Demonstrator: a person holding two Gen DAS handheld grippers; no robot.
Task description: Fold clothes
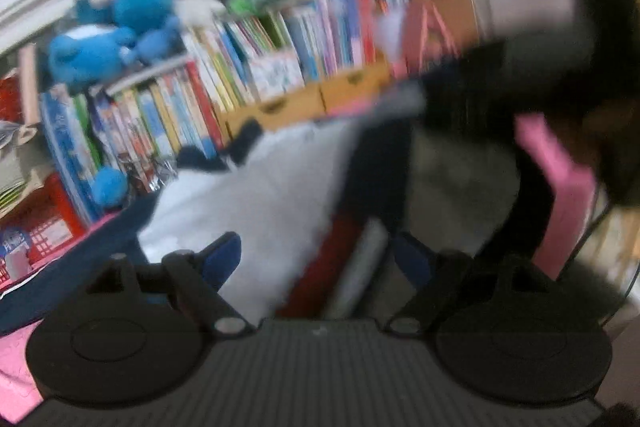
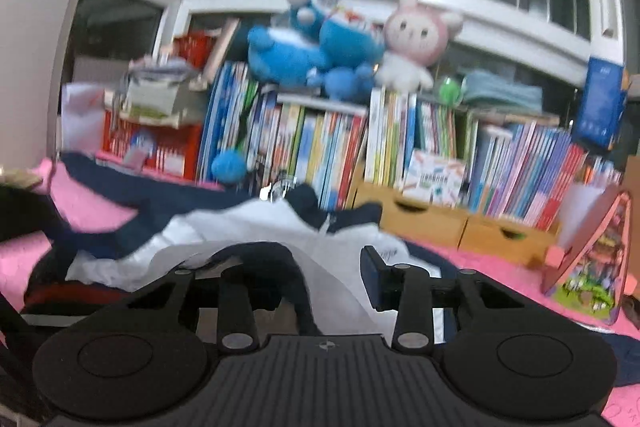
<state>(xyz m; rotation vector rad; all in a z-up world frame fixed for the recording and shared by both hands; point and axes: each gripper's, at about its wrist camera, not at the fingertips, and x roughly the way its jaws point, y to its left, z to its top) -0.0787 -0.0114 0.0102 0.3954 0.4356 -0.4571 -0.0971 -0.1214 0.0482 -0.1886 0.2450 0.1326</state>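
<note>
Both wrist views were smeared by motion, the left one worse.

In the left view the left gripper (image 1: pixel 316 259) stood with its blue-padded fingers (image 1: pixel 224 259) spread wide. White, navy and red cloth passed through the gap, but neither pad could be seen pressing on it. That cloth belonged to the white and navy garment (image 1: pixel 256 195), which lay on a pink surface (image 1: pixel 16 347) in front of the bookshelf (image 1: pixel 224 83). A red and grey strip near the right pad was too blurred to identify. On the right, a large black shape (image 1: pixel 532 211) and a pink panel (image 1: pixel 560 195) filled the frame; their outlines ran together and could not be named.

In the right view the right gripper (image 2: pixel 324 271) showed only one blue pad (image 2: pixel 374 277) clearly. The other was buried under a dark fold of cloth (image 2: pixel 276 267) draped across that side. Whether the jaws pinched the fold or merely sat beneath it could not be told. The garment lay crumpled beyond, white body uppermost, navy sleeves trailing left over the pink surface.

Behind stood blue plush toys (image 2: pixel 308 55), a pink bunny plush (image 2: pixel 416 39) and wooden drawers (image 2: pixel 440 219). A pink triangular stand (image 2: pixel 588 255) was cut off low at the right.
</note>
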